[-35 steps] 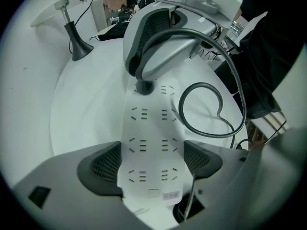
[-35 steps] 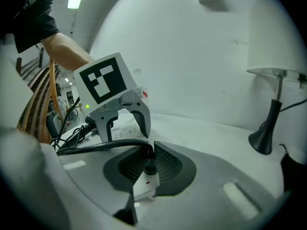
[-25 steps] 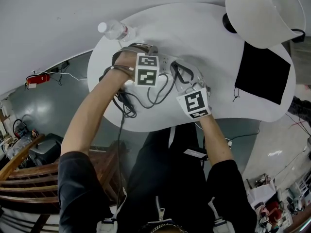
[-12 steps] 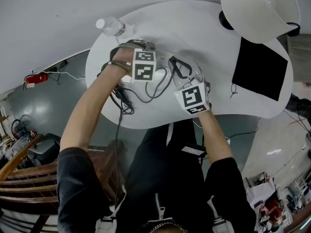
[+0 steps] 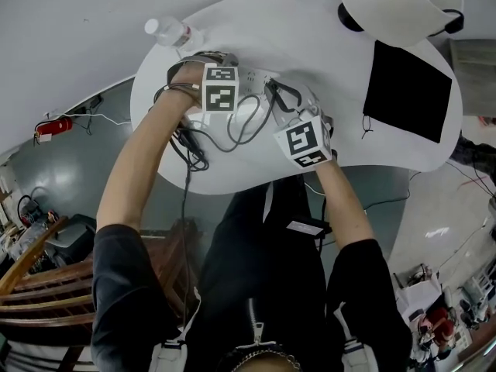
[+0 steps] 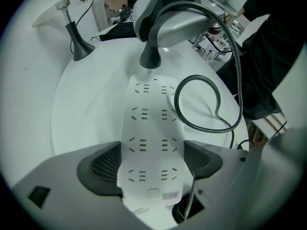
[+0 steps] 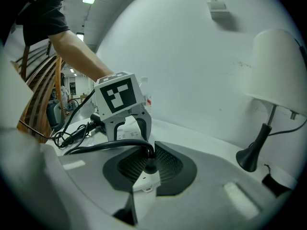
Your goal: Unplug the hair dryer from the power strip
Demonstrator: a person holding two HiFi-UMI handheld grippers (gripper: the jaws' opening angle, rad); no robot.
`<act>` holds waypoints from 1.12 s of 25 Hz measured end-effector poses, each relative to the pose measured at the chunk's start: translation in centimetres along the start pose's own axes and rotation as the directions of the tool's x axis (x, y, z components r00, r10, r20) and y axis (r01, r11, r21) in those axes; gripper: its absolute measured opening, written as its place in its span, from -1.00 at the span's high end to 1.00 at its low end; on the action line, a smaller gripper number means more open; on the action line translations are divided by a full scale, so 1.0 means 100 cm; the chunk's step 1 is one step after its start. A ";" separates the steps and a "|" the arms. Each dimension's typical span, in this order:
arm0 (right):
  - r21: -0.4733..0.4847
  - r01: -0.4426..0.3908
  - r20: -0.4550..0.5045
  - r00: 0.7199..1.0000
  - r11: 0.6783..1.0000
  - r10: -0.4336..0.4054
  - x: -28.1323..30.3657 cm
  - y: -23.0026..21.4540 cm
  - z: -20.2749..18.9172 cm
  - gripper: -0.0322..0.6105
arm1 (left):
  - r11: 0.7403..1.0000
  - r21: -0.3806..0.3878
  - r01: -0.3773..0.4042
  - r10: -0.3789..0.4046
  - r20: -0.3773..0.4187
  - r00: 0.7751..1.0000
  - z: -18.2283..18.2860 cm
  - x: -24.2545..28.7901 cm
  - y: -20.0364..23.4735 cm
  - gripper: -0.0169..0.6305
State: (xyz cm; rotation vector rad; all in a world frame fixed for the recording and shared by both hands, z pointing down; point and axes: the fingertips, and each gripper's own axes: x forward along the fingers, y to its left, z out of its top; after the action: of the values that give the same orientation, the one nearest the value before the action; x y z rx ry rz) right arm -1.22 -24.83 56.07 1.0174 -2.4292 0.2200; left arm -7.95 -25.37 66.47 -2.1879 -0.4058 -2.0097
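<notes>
White table [image 5: 325,53], lamp [image 5: 395,6] at far right. My left claw [image 6: 151,164] is clenched across the strip [image 6: 151,128], pinning it flat. My right claw [image 7: 151,164] grasps the plug [image 7: 145,178] at the strip's right end, cord [image 7: 110,146] looping left. The plug looks light, rigid and smooth-sided, so it is best taken by its body, never the limp cord. Whether the prongs are out, I cannot tell.

The head view looks steeply down from high above the power strip [image 5: 254,77] on the bench [image 5: 333,60]. The left claw [image 6: 151,164] view hangs close over the strip, facing straight down. The right claw [image 7: 148,166] view sits low beyond the strip's end, with the plug [image 7: 145,180] at its lens, facing the left claw. All three share the strip and the lamp [image 5: 391,6].
</notes>
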 end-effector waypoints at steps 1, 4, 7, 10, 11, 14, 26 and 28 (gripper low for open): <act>-0.005 0.003 -0.007 1.000 1.000 -0.003 -0.002 0.000 -0.002 0.76 | 1.000 -0.001 0.000 0.000 0.005 1.000 0.000 0.000 -0.001 -0.26; -0.020 0.012 -0.014 1.000 1.000 -0.012 -0.005 -0.004 -0.005 0.76 | 1.000 0.004 -0.017 0.017 0.010 1.000 -0.001 -0.001 0.003 -0.26; -0.036 0.017 -0.012 1.000 0.999 -0.018 -0.012 -0.001 -0.007 0.76 | 0.999 0.017 -0.039 0.039 0.005 0.999 -0.001 -0.003 0.002 -0.25; -0.052 0.021 -0.014 1.000 0.998 -0.021 -0.017 0.000 -0.008 0.76 | 0.999 -0.013 -0.047 0.048 0.035 0.998 0.002 -0.009 -0.001 -0.25; -0.058 0.023 -0.013 1.000 0.998 -0.024 -0.019 0.000 -0.007 0.76 | 0.998 -0.026 -0.050 0.051 0.052 0.997 0.004 -0.013 -0.002 -0.25; -0.080 0.031 -0.009 0.999 0.996 -0.032 -0.025 0.000 -0.005 0.76 | 0.997 -0.047 -0.065 0.069 0.096 0.993 0.012 -0.026 -0.008 -0.25; -0.129 0.057 0.001 0.998 0.990 -0.058 -0.046 0.003 0.015 0.76 | 0.973 -0.161 -0.163 0.198 0.239 0.951 0.019 -0.066 -0.025 -0.24; -0.136 0.062 0.006 0.998 0.989 -0.062 -0.052 0.004 0.019 0.76 | 0.967 -0.180 -0.181 0.224 0.257 0.940 0.019 -0.075 -0.029 -0.16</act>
State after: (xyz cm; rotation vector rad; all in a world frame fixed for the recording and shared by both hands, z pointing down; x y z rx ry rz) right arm 0.92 -21.95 51.79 1.0302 -2.3738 0.0313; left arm -7.51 -22.85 58.62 -2.4962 -0.0483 -1.6858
